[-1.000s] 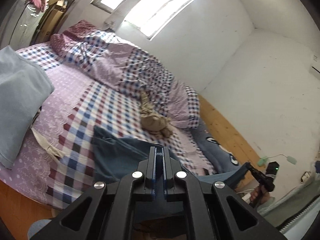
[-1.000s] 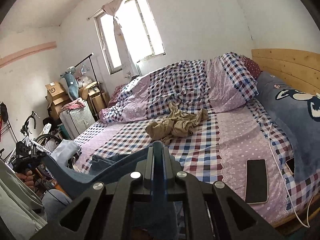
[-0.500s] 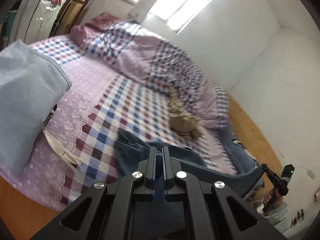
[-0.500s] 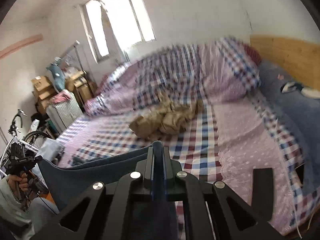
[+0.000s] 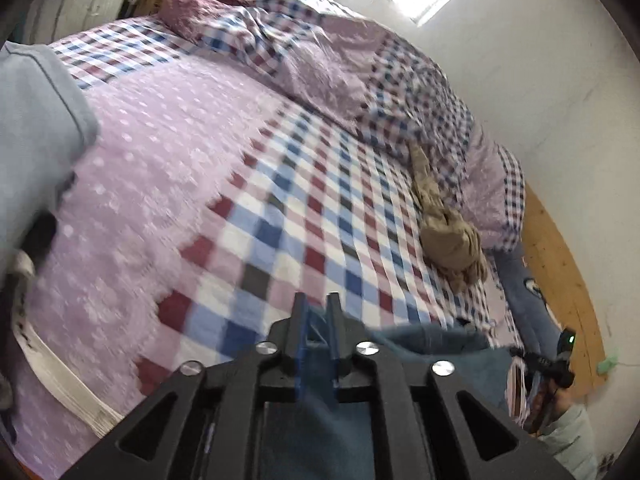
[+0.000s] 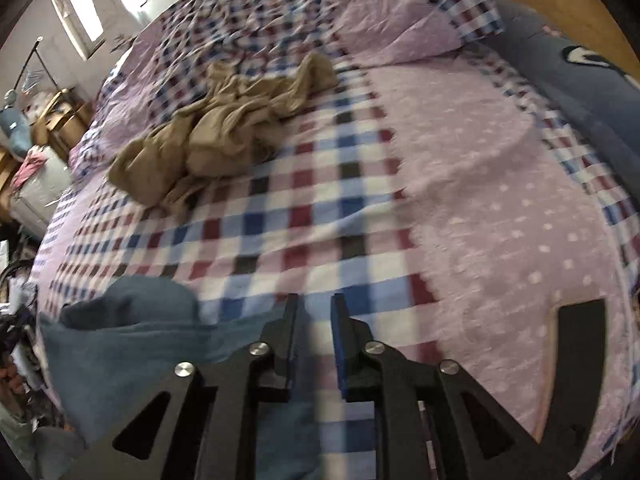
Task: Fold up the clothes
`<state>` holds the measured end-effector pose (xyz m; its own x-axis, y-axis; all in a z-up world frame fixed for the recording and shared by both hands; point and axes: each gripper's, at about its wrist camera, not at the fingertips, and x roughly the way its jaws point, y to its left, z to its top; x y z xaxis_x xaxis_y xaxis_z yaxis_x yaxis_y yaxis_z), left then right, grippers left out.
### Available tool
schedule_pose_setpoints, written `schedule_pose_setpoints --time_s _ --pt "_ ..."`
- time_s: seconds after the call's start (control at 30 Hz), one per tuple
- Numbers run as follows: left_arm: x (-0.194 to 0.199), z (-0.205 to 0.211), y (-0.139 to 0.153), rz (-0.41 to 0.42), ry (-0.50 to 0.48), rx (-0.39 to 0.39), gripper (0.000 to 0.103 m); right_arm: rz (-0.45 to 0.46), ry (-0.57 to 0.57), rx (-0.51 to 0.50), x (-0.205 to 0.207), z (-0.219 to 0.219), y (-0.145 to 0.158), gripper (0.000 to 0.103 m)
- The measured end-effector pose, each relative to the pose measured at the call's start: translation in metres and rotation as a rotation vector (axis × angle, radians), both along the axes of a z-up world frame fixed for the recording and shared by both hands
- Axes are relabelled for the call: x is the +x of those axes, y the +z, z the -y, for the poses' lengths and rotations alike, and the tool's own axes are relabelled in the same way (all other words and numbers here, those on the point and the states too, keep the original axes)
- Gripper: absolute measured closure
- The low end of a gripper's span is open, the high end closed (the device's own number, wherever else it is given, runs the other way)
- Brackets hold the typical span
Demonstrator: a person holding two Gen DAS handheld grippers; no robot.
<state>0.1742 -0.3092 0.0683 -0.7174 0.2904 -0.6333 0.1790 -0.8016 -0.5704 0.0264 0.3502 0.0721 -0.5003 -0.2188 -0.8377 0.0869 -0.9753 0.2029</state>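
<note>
From my left wrist, my left gripper (image 5: 316, 308) hangs over the near edge of the bed (image 5: 168, 184). Its jaws are opening, a narrow gap showing between the blue pads, and the blue garment (image 5: 432, 350) lies between and beneath them, running off toward the right along that near edge. Whether the pads press on the cloth I cannot tell. A tan garment (image 5: 448, 236) lies crumpled further up the checked sheet, against the bunched quilt (image 5: 328, 40). A grey-blue pillow (image 5: 32, 120) sits at the bed's left edge. My right hand's gripper shows small at the far right.

From my right wrist, my right gripper (image 6: 314, 314) is opening too; the pads stand clearly apart with checked sheet visible between them, not pinching anything. The blue garment (image 6: 132, 340) lies just left of the left finger, on the bed's (image 6: 500, 200) near edge. The tan garment (image 6: 216, 124) lies toward the far left. A dark phone (image 6: 576, 360) rests near the right edge.
</note>
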Motion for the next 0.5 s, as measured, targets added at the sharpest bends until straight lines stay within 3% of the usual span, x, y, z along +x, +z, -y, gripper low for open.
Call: schedule_pose_setpoints --time_s 0.03,0.1,0.17,0.3,0.4,0.5 --pt "-0.001 0.007 0.003 -0.018 0.014 -0.004 0.056 -0.016 -0.008 0.015 0.0 -0.002 0.004 0.06" --pt "-0.009 0.008 0.01 -0.058 0.001 0.0 0.04 -0.043 0.025 0.003 -0.002 0.008 0.015 0.053" --pt "-0.02 0.002 0.015 -0.09 -0.036 0.008 0.037 -0.058 0.103 -0.041 -0.007 0.026 0.025 0.053" --pt "-0.057 -0.051 0.014 -0.104 -0.21 0.024 0.036 0.035 0.389 -0.189 -0.033 0.097 0.016 0.053" --pt "-0.08 -0.102 0.008 -0.079 -0.355 -0.001 0.036 0.09 0.492 -0.189 -0.048 0.132 0.004 0.053" --pt "-0.087 -0.143 -0.002 -0.04 -0.49 -0.111 0.036 0.095 0.518 -0.149 -0.056 0.152 -0.002 0.053"
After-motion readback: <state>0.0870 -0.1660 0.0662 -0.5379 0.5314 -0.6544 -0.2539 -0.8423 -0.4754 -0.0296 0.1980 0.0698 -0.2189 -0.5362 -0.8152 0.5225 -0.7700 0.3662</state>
